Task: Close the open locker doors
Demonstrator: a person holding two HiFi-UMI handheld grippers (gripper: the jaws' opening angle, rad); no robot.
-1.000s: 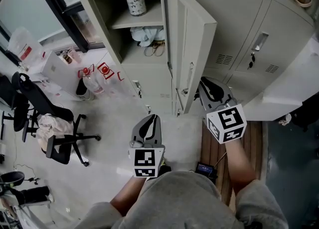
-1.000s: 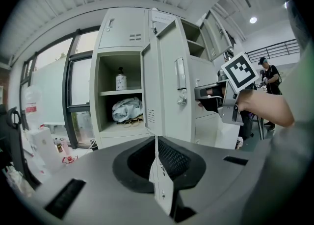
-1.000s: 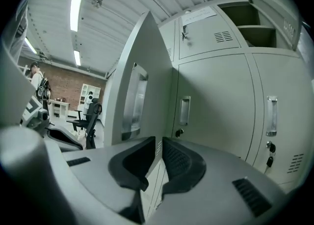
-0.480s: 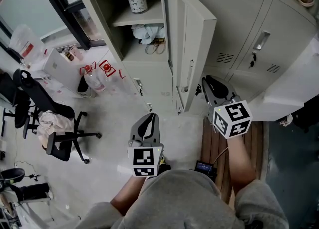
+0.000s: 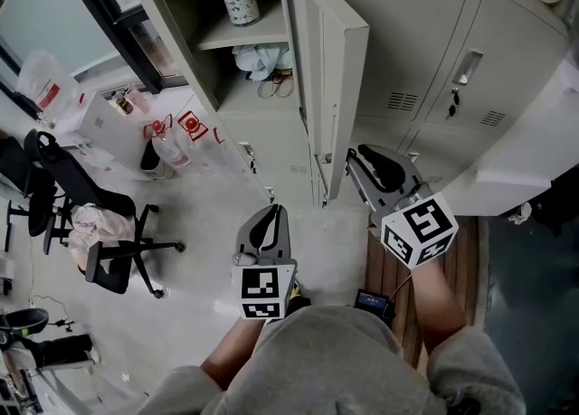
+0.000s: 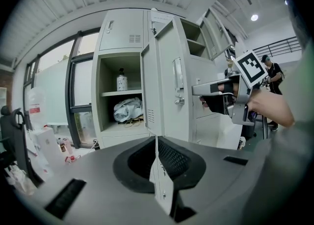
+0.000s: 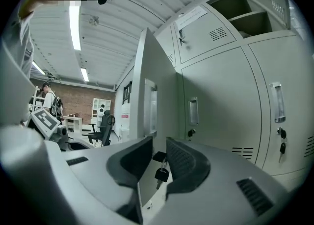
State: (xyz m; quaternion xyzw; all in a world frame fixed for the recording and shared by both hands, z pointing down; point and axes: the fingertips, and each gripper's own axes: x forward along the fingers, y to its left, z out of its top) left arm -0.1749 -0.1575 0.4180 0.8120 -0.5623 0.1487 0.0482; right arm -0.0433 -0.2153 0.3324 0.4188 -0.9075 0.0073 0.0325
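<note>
The tall grey locker door (image 5: 330, 61) stands swung out from its open compartment (image 5: 244, 42). My right gripper (image 5: 355, 162) is level at the door's free edge, near the handle. In the right gripper view the jaws (image 7: 158, 143) stand apart after having just been opening. The door's edge (image 7: 147, 96) and a hanging black-headed key (image 7: 160, 174) sit in the gap, and the pads do not press on either. My left gripper (image 5: 269, 221) hangs lower and to the left, off the door, with its jaws (image 6: 156, 138) closed to a thin slit on nothing. It looks at the door (image 6: 169, 82).
Inside the compartment a patterned can (image 5: 240, 4) sits on the shelf with a bundle of cloth (image 5: 262, 61) below. An office chair (image 5: 90, 223) and bottles (image 5: 167, 146) stand on the floor at left. Another pale door (image 5: 525, 160) juts out at right. Upper lockers (image 7: 245, 13) are open.
The right gripper has shifted left along the door's free edge and its jaws have parted. The door has swung slightly towards the cabinet. The left gripper has stayed put.
</note>
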